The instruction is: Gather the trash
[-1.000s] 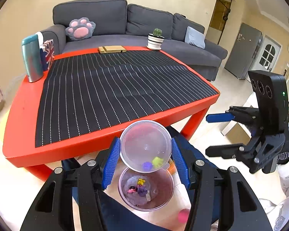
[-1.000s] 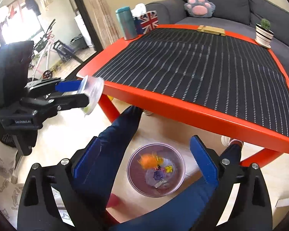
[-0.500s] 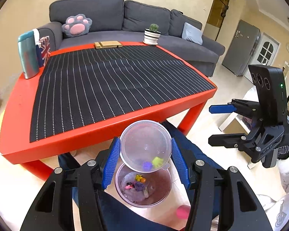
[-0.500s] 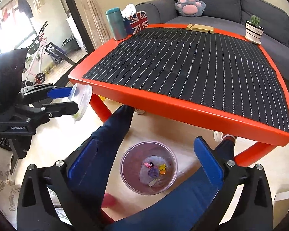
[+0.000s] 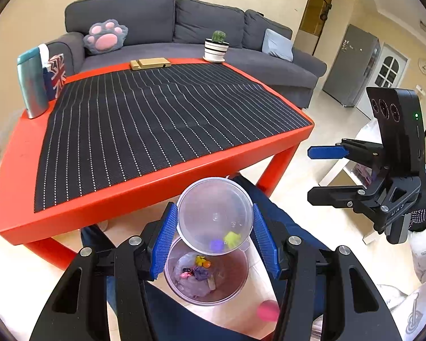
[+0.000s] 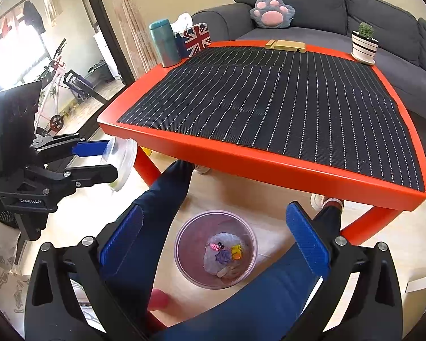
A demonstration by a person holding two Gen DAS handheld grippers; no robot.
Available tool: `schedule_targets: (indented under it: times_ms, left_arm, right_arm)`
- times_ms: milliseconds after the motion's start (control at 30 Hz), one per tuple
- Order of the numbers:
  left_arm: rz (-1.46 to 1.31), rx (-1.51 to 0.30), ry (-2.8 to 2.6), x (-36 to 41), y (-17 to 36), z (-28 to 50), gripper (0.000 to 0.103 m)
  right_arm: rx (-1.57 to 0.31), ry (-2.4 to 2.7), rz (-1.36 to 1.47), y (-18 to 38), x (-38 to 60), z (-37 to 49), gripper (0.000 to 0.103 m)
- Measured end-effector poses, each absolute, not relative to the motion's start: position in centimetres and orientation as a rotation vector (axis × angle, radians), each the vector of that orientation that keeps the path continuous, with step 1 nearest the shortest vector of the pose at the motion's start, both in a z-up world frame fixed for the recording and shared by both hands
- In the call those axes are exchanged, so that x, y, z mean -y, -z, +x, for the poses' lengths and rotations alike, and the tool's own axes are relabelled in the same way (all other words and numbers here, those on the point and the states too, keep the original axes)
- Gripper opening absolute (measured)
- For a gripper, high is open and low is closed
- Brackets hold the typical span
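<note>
Left tool (image 5: 215, 237) grips a clear container (image 5: 214, 216), tilted over the bin (image 5: 207, 275).

This is a home living room. A grey sectional sofa (image 5: 190, 25) with a paw-shaped cushion (image 5: 105, 36) and a pale blue pillow (image 5: 276, 45) stands behind a low red coffee table (image 5: 11, 176) covered by a black striped mat (image 5: 162, 116). On the table sit a potted cactus (image 5: 216, 47), a Union Jack tissue box (image 6: 196, 39) and a teal flask (image 6: 164, 42). A grey refrigerator (image 5: 352, 68) and a white panelled door (image 5: 389, 69) show at the right, and an exercise bike (image 6: 62, 93) stands by a bright window (image 6: 11, 39).
</note>
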State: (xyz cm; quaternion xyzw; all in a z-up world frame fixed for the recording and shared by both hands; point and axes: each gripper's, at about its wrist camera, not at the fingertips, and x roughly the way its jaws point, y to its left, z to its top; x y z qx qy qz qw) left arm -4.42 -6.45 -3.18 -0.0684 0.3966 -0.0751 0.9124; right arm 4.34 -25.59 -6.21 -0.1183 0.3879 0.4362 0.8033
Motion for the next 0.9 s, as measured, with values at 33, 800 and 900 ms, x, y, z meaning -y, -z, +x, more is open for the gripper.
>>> schedule_targets:
  times_ms: [33, 800, 900]
  left_arm:
    - [-0.139, -0.819, 0.156, 6.5, 3.2, -4.4, 0.053]
    - [-0.184, -0.823, 0.108, 5.5, 3.8, -4.5, 0.095]
    - [-0.189, -0.813, 0.099, 5.1, 3.6, -4.4, 0.096]
  right_arm:
    - [-0.83, -0.934, -0.252, 6.2, 25.6, 4.3, 0.099]
    - [-0.817, -0.925, -0.23, 6.1, 25.7, 4.6, 0.1]
    - [-0.799, -0.922, -0.231, 5.8, 25.6, 4.7, 0.1]
